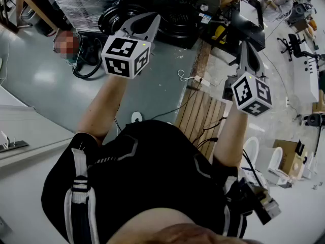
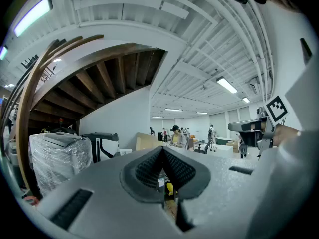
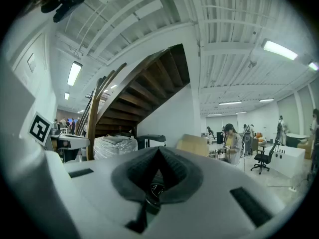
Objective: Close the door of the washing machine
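Open workshop hall with white beamed ceiling, strip lights and a grey floor [image 1: 45, 75]. A wooden stair [image 2: 109, 78] climbed overhead at the left of both gripper views. Below it sat a plastic-wrapped unit [image 2: 57, 158], and a cardboard box [image 3: 194, 144] stood farther right. A person in yellow [image 3: 232, 143] stood at a bench well back, near an office chair [image 3: 262, 158]. From the head view, a slatted pallet [image 1: 200, 113] lay on the floor between the two arms, with a white cable [image 1: 195, 79] just past its far end. Both grippers were held out level at about chest height, well apart from each other. The left gripper [image 1: 154, 18] had its jaws pressed together with nothing between them, its marker cube [image 1: 126, 55] facing up. The right gripper [image 1: 245, 43] was likewise closed and empty. The washing machine [image 1: 175, 22], as best I could read it, was the dark bulk with round forms on the floor at the top of the head view. It lay just beyond the left gripper's tips and to the left of the right gripper. Neither gripper touched it. A round dark shape [image 3: 153, 188] showed low under the right pads, too small to name. Whether the door stood open I could not tell.
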Demonstrator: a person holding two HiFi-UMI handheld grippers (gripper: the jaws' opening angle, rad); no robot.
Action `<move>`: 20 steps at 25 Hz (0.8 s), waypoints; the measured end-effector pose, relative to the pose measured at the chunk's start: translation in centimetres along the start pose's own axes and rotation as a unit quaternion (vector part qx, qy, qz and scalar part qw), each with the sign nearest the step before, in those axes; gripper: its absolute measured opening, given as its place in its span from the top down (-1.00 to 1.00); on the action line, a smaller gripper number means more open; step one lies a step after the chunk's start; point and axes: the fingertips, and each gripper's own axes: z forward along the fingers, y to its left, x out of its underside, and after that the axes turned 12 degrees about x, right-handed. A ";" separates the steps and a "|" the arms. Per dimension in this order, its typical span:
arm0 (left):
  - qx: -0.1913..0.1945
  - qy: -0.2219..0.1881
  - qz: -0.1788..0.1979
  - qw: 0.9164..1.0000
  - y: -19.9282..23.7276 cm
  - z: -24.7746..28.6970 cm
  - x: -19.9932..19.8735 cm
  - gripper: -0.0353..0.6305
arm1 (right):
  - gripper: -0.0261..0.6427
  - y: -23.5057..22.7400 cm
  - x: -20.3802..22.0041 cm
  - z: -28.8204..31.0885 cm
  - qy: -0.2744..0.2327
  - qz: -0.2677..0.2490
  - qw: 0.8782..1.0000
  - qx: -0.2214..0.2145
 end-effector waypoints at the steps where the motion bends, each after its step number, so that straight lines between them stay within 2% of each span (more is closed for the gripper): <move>1: -0.001 -0.002 0.000 1.000 0.1 -0.2 -0.1 0.89 | 0.91 0.3 0.0 0.0 0.000 -0.003 1.000 0.000; 14: -0.001 -0.006 0.005 1.000 0.3 -1.5 -0.5 0.89 | 0.91 1.7 0.2 -0.5 0.001 -0.004 1.000 -0.011; 20: 0.004 -0.008 0.001 1.000 1.6 -1.8 -0.4 0.89 | 0.91 2.9 0.1 0.1 -0.003 -0.017 1.000 0.003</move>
